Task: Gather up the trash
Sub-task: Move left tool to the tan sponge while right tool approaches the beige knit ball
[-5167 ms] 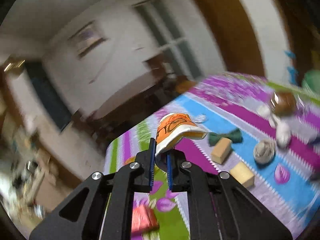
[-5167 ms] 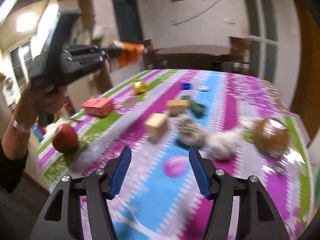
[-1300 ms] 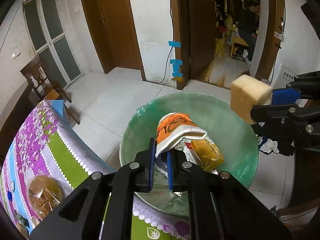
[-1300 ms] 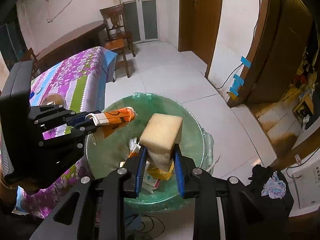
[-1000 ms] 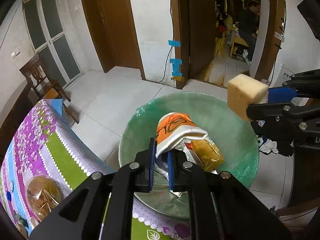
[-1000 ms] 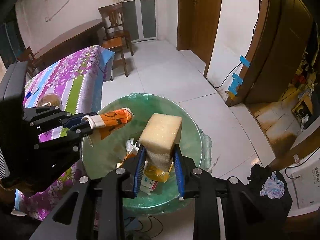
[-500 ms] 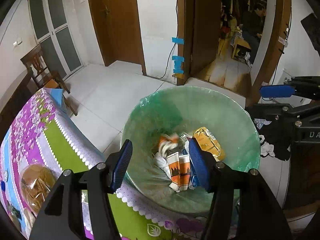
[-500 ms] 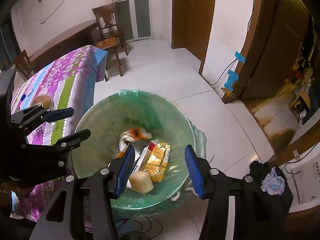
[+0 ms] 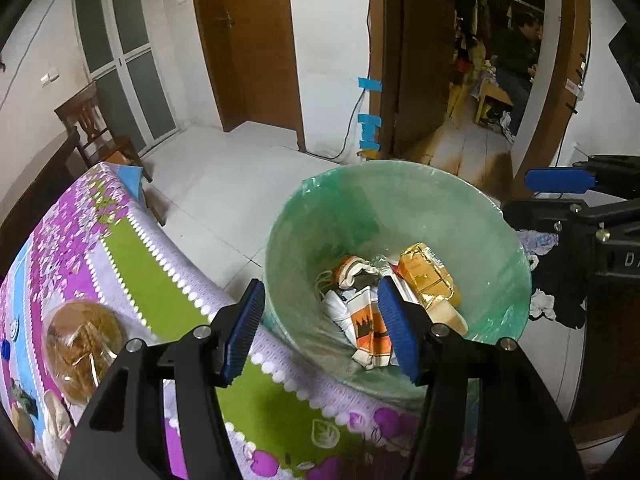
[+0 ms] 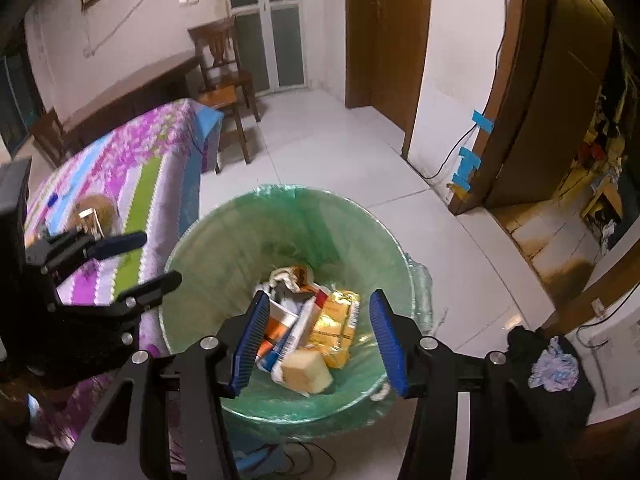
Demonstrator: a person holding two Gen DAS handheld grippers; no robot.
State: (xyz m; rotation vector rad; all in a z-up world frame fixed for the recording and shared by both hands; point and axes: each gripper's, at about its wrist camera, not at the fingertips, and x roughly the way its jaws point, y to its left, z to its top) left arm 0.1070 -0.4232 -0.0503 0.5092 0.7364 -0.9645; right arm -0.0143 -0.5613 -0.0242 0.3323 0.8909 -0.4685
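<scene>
A round bin with a green liner stands on the floor beside the table. Inside lie the orange and white wrapper, a yellow sponge block, a yellow packet and cartons. My left gripper is open and empty above the bin's near rim; it also shows in the right wrist view. My right gripper is open and empty over the bin; one blue finger of it shows in the left wrist view.
The table with a striped purple, green and blue cloth borders the bin. A wrapped brown bun lies on it. A wooden chair stands beyond. An open doorway lies behind the bin. Dark cloth lies on the floor.
Both grippers opened. The orange wrapper dropped from my left gripper and the sponge from my right gripper; both now lie in the bin.
</scene>
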